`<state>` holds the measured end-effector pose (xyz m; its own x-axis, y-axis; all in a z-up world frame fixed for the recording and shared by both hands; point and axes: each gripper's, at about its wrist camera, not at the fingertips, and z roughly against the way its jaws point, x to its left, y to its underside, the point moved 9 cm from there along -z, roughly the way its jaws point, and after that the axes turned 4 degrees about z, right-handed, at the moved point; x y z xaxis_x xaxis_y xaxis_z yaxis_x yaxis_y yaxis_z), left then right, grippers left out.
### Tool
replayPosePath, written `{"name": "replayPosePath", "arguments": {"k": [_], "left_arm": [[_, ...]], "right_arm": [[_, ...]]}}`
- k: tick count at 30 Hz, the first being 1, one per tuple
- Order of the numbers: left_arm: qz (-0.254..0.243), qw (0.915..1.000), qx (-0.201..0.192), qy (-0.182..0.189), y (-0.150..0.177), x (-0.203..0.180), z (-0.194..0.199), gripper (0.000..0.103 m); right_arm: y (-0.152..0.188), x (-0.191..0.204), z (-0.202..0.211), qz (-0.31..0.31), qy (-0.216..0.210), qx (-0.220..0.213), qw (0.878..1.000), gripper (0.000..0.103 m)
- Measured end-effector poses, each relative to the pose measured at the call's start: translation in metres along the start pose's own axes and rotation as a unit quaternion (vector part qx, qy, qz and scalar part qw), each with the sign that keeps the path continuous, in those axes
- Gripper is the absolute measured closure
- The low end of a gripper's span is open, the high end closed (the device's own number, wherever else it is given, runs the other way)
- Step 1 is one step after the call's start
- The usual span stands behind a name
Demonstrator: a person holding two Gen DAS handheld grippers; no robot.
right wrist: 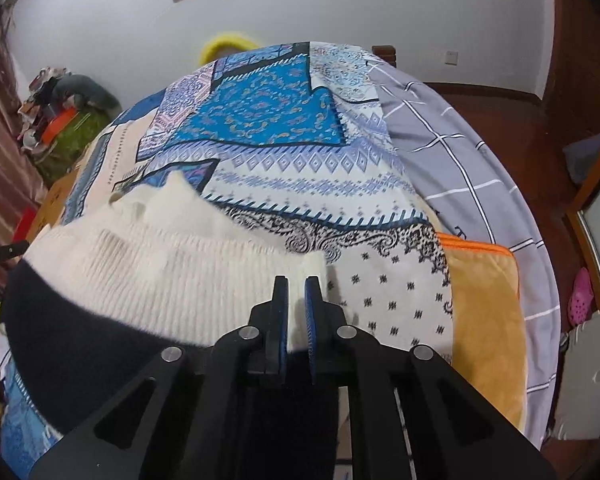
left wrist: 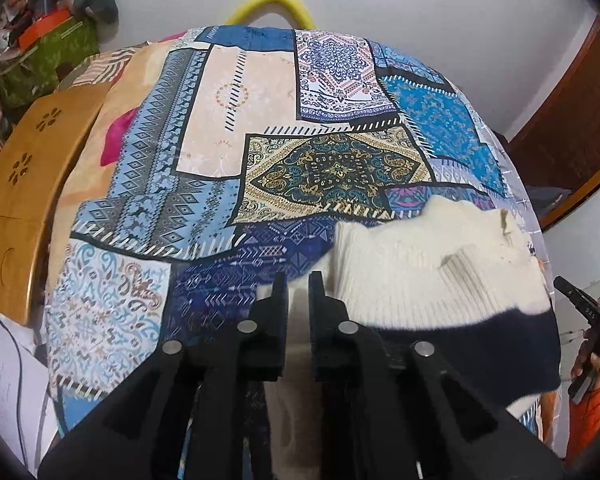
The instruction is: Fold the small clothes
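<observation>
A cream ribbed knit sweater point(left wrist: 420, 272) with a dark navy lower part point(left wrist: 480, 344) lies spread on a patchwork bedspread point(left wrist: 220, 140). My left gripper point(left wrist: 298, 280) pinches the sweater's left cream edge, and fabric fills the narrow gap between its fingers. In the right wrist view the same sweater point(right wrist: 160, 272) stretches leftward, with its navy band point(right wrist: 60, 332) nearest. My right gripper point(right wrist: 297, 280) is shut on the sweater's right cream corner, over the bedspread point(right wrist: 300, 184). The cloth looks slightly raised and stretched between the two grips.
A wooden lap table point(left wrist: 32, 184) lies at the bed's left. A grey checked sheet point(right wrist: 460, 152) and an orange-yellow blanket point(right wrist: 484, 320) cover the right side. Cluttered boxes point(left wrist: 48, 56) stand by the far wall. A hand with an orange sleeve point(left wrist: 588, 408) shows at the right edge.
</observation>
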<state>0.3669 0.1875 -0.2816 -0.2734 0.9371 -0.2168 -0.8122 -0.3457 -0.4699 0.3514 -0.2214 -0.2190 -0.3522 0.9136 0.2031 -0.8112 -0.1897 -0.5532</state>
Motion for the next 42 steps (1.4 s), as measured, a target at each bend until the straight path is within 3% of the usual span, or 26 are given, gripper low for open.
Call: {"name": "replayPosePath", "arguments": {"k": [4,10,17,25,33,36,40,42], "left_arm": [[-0.003,1.0000,0.000,-0.004,0.012,0.001,0.015,0.061],[-0.002,1.0000,-0.006,0.002,0.028,0.002,0.037,0.050],[-0.008,0.9999,0.013,0.000,0.058,0.003,0.043,0.049],[-0.059,0.9979,0.028,-0.003,0.097,-0.019,0.053,0.049],[-0.070,0.9969,0.031,0.018,0.100,-0.038,0.046,0.047],[-0.062,0.9973,0.027,0.028,0.095,-0.042,0.044,0.052],[-0.053,0.9982,0.024,0.015,0.091,-0.037,0.041,0.088],[-0.046,0.9986,0.018,0.015,0.089,-0.032,0.043,0.092]], "right_arm": [[0.007,0.005,0.007,0.003,-0.003,0.002,1.000,0.064],[0.019,0.008,0.017,-0.003,-0.003,0.008,1.000,0.052],[0.045,0.009,0.025,-0.021,-0.008,0.028,0.999,0.051],[0.084,0.008,0.030,-0.051,-0.022,0.049,0.997,0.051],[0.093,0.006,0.031,-0.072,-0.038,0.050,0.995,0.051],[0.092,0.007,0.028,-0.077,-0.044,0.048,0.995,0.051],[0.089,0.010,0.024,-0.077,-0.051,0.039,0.995,0.051],[0.088,0.015,0.020,-0.070,-0.053,0.041,0.995,0.059]]}}
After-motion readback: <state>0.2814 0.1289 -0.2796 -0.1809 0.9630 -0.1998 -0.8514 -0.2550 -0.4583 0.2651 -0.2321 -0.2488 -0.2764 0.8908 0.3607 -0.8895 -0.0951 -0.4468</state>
